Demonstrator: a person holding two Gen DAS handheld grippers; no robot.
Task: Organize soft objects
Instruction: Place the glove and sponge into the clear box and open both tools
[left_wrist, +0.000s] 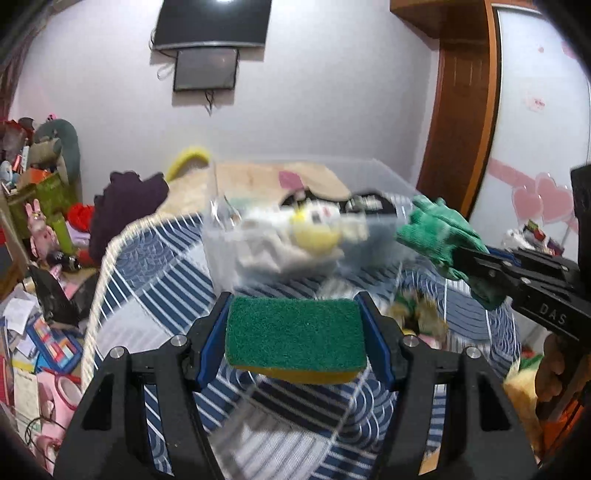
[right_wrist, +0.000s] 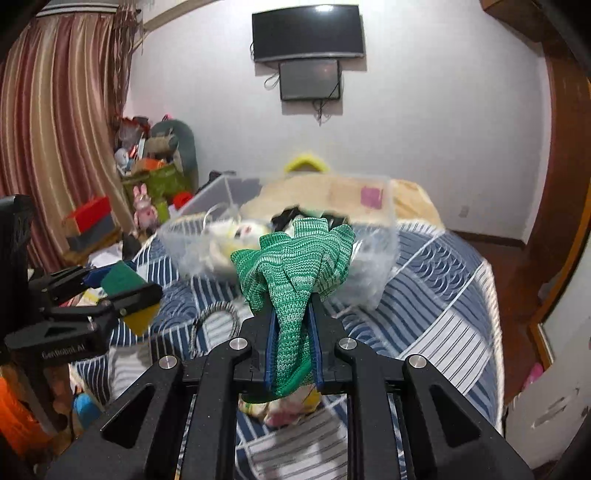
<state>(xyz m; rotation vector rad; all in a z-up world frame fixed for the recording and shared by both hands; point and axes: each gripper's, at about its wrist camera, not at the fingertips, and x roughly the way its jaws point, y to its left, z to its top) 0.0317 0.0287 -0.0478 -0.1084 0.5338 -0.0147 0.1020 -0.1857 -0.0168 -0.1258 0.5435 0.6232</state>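
Far left, cluttered floor and shelf stuff beside the bed, striped curtain (right_wrist: 55, 129) behind it. My left gripper (left_wrist: 295, 332) is partway open but clamped on a sponge (left_wrist: 295, 338), green scrub face up, yellow foam under, blue pads pressing both short ends; sponge is lifted clear of the blue-and-white striped bedspread (left_wrist: 166, 280). From the right wrist view that same left gripper (right_wrist: 122, 295) sits at the left edge with the sponge (right_wrist: 123, 278) in it. Centre, ahead of both grippers, a clear plastic bin (left_wrist: 221, 251) sits on the bed, blurred, holding white and yellow soft things and something black; can't tell exactly what. A striped cord loop (right_wrist: 216, 321) lies on the spread just before the bin. Right side: my right gripper (right_wrist: 291, 343) is squeezed nearly fully closed on a green knit glove (right_wrist: 295, 273), cuff pinched between the pads, fingers fanning out ahead toward the bin, held off the bed. In the left wrist view the glove (left_wrist: 432, 229) hangs from the right gripper (left_wrist: 476, 266) just beside the bin's right side. Two dark screens (right_wrist: 306, 33) on the wall behind.
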